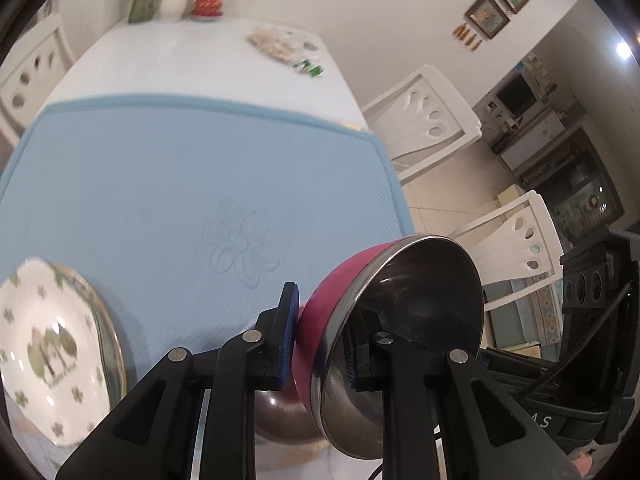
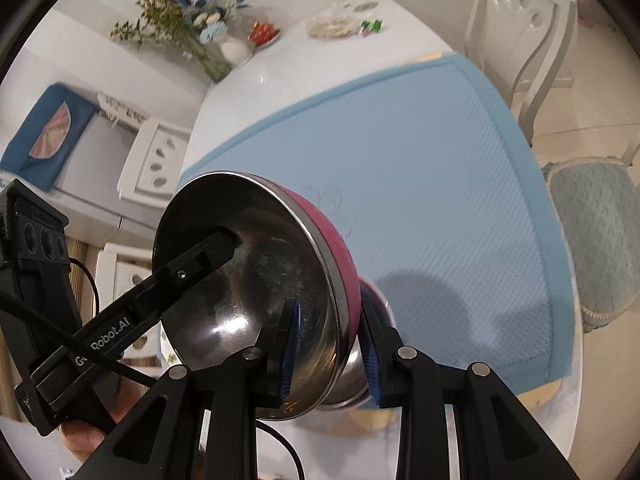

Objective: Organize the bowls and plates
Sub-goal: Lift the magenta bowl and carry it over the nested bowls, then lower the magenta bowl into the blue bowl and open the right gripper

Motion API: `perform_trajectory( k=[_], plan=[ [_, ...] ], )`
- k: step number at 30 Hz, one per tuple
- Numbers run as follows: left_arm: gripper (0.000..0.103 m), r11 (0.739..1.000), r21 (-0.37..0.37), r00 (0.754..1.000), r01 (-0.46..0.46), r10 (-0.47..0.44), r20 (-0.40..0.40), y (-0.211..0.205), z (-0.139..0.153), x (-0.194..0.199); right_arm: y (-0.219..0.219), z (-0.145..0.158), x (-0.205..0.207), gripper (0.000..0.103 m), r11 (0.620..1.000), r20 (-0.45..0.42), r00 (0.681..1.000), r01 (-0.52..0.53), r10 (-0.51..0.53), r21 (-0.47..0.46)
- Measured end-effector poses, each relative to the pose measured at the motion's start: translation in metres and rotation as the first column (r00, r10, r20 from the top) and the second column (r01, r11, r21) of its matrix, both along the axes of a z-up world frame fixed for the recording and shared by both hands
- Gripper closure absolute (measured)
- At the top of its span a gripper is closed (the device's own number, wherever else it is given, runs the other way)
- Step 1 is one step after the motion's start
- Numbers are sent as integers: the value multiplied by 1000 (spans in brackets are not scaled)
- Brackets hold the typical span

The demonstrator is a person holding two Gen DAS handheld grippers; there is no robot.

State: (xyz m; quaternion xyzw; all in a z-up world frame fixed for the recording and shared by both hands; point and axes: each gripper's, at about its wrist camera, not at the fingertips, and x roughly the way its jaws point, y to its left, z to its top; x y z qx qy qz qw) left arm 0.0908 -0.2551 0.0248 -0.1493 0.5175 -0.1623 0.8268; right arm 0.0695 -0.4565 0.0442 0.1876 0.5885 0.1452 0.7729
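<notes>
A steel bowl with a pink outside (image 1: 404,320) is held tilted on its side above the blue mat (image 1: 180,184). My left gripper (image 1: 320,332) is shut on its rim, one finger inside, one on the pink wall. My right gripper (image 2: 328,340) is shut on the rim of the same bowl (image 2: 248,280) from the opposite side. A second pink steel bowl (image 1: 280,412) sits under it on the table; it also shows in the right wrist view (image 2: 372,300). A white plate with green tree print (image 1: 52,352) lies at the mat's near left.
The white table (image 1: 180,52) carries a vase with flowers (image 2: 196,28), a red dish (image 1: 207,4) and a snack bag (image 1: 280,44) at its far end. White chairs (image 1: 424,116) stand along the right side, and a blue-cushioned chair (image 2: 596,240) is near.
</notes>
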Motion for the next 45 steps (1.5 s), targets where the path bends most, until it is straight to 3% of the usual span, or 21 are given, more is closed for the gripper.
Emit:
perform_trajectory(
  k=[9, 18, 22, 30, 37, 45],
  plan=[
    [86, 999, -37, 995, -21, 17, -99, 7, -29, -22, 2, -28, -1, 74, 1000, -104, 994, -28, 27, -8],
    [86, 997, 74, 992, 17, -8, -127, -6, -46, -32, 12, -51, 2, 73, 996, -179, 982, -75, 66, -43],
    [86, 997, 74, 989, 22, -11, -149, -6, -54, -34, 16, -62, 3, 73, 994, -197, 978, -86, 71, -66],
    [86, 997, 73, 986, 12, 1, -166, 1, -60, -35, 20, -71, 3, 73, 991, -210, 974, -106, 87, -80],
    [84, 994, 103, 992, -20, 32, -119, 11, -51, -31, 12, -66, 3, 73, 993, -192, 978, -95, 80, -69],
    [79, 996, 65, 990, -67, 75, -122, 31, -59, -28, 11, -52, 0, 73, 991, -140, 985, -113, 102, -73]
  ],
)
